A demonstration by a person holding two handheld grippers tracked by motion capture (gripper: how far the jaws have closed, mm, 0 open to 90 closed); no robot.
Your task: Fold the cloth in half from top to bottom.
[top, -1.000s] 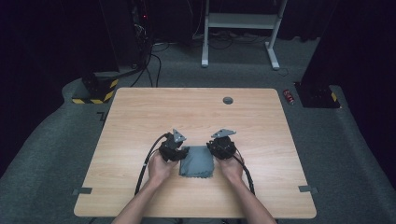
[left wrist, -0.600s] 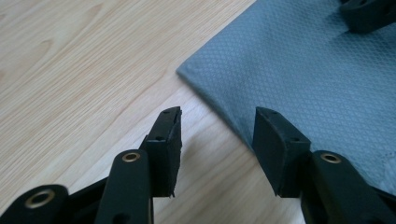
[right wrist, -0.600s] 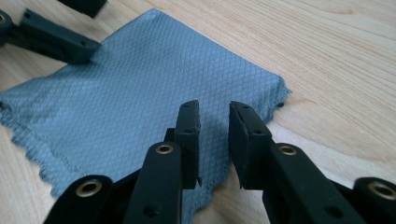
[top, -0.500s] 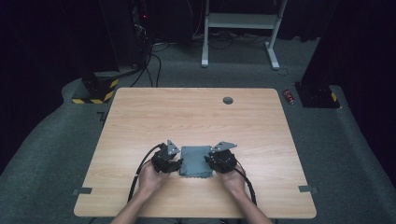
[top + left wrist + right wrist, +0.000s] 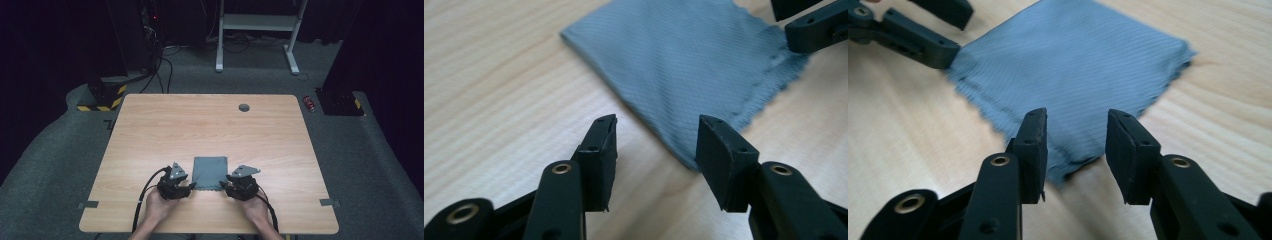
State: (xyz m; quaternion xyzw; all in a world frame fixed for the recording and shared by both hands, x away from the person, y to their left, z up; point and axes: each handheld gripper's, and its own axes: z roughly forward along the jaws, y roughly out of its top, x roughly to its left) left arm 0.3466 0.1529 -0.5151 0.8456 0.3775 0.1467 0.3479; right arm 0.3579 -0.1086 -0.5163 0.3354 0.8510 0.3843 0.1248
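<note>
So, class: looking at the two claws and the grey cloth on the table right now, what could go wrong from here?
1. Both claws, left and right, stand open at the cloth's near corners. The right one has just been opening. The cloth lies flat, so closing could pinch only air or scrape the table.
2. The near edge is frayed; a grip on threads alone may slip.
3. Uneven pulls could skew or wrinkle the cloth.

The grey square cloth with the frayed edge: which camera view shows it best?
The high view shows the whole grey square cloth flat on the wooden table. The left gripper view shows its weave and frayed edge but cuts off the top; the right gripper view is blurred.
</note>
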